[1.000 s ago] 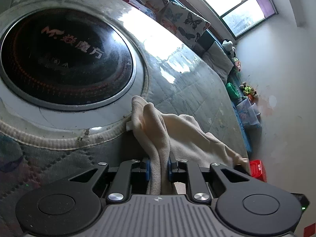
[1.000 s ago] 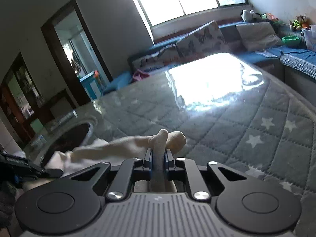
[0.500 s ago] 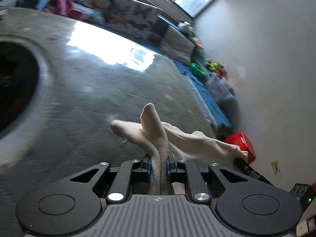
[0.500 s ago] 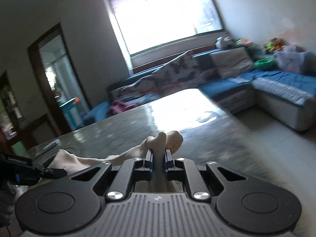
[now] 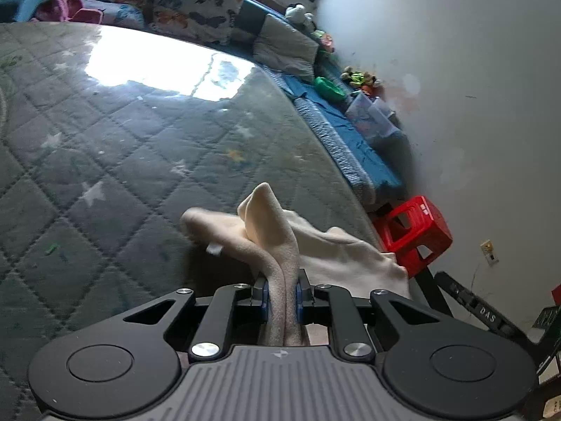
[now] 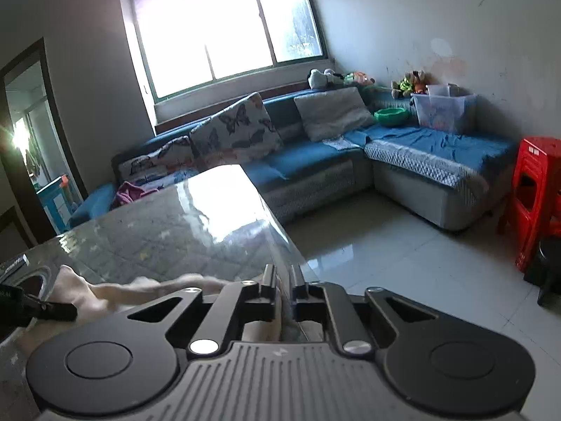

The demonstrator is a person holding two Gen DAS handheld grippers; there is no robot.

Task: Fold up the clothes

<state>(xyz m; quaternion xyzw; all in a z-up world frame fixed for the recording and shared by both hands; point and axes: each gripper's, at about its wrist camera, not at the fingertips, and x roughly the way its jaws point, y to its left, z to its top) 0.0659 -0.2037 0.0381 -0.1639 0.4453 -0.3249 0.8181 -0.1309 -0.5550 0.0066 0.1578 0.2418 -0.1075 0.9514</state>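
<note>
A cream fleece garment [image 5: 273,231] hangs bunched over the grey quilted table [image 5: 105,147]. My left gripper [image 5: 282,293] is shut on a fold of it, and the cloth stands up between the pads and trails right toward the table edge. In the right wrist view the same garment [image 6: 140,289] lies to the left, below my right gripper [image 6: 282,286], whose jaws stand slightly apart with no cloth between them. The left gripper's tip [image 6: 52,310] shows at the far left.
The table's glossy right edge [image 6: 280,242] drops to a white tiled floor [image 6: 403,263]. A blue corner sofa [image 6: 315,161] with cushions lines the far wall. A red plastic stool [image 6: 536,193] stands at the right; it also shows in the left wrist view [image 5: 413,231].
My right gripper has let go of the garment and opened, with the cloth fallen to its left. Both views have swung right, from the round hotplate toward the table edge.
</note>
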